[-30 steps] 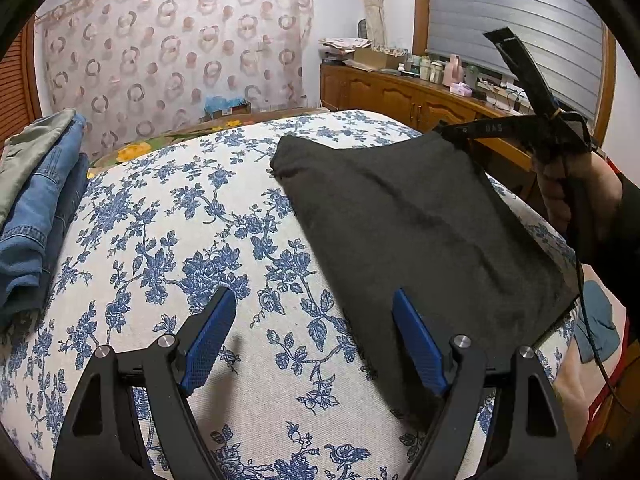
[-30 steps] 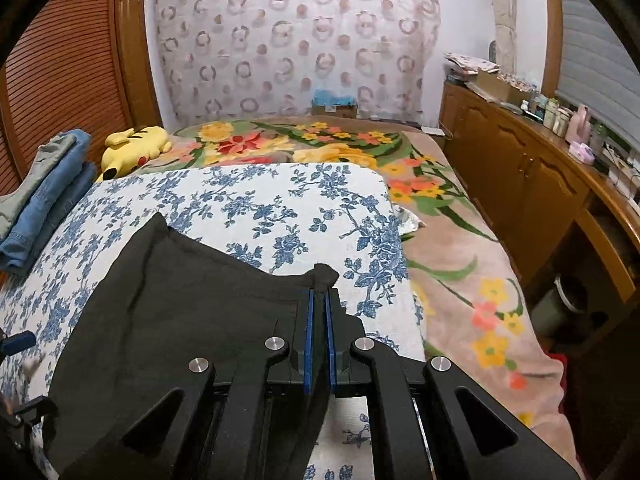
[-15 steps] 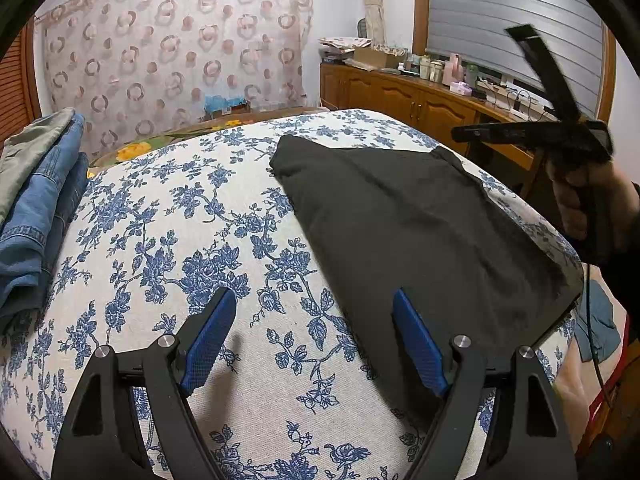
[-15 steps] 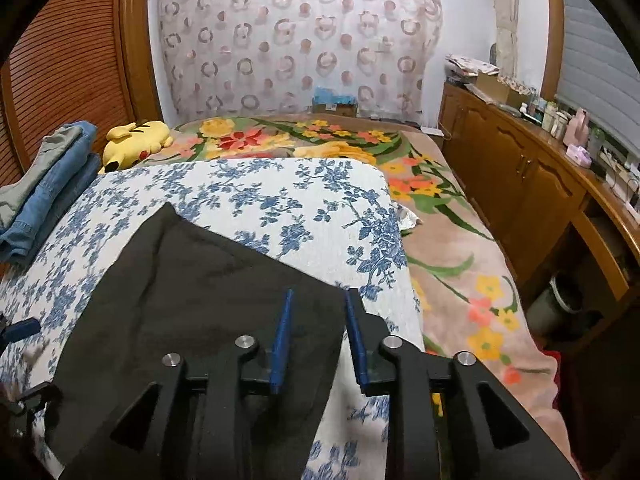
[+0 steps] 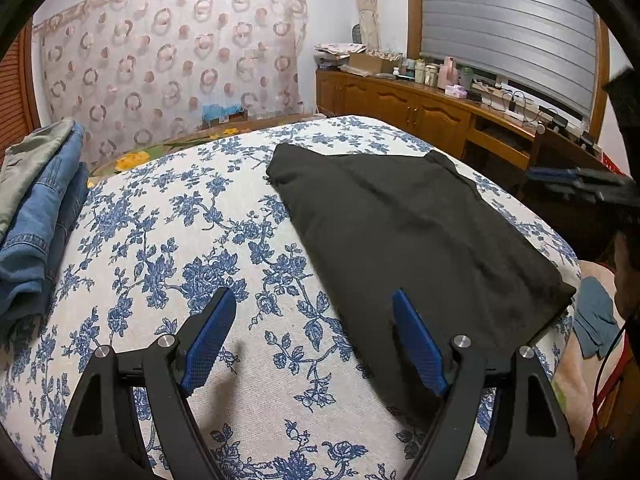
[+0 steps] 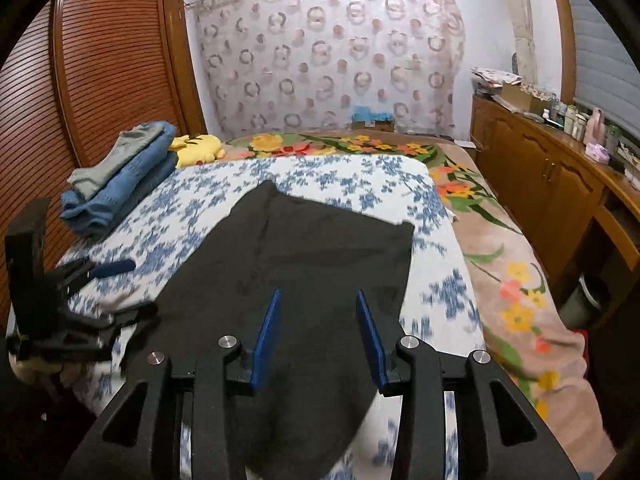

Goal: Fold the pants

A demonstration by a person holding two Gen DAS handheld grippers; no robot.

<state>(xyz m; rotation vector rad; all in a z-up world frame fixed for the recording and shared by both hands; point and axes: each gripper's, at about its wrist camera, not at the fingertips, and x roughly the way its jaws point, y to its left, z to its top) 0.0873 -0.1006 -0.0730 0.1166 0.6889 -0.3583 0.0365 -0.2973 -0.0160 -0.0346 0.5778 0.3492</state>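
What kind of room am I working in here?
Most likely a home bedroom: a bed under a floral blanket, a yellow plush toy on it, and a wooden sideboard along the wall.

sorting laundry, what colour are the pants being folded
Black pants, plain with no pattern; clearest in the left wrist view.

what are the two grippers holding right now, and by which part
Nothing is held. The left gripper stands open over the floral cloth; the right gripper's jaws are opening, clear of the folded black fabric pants lying flat.
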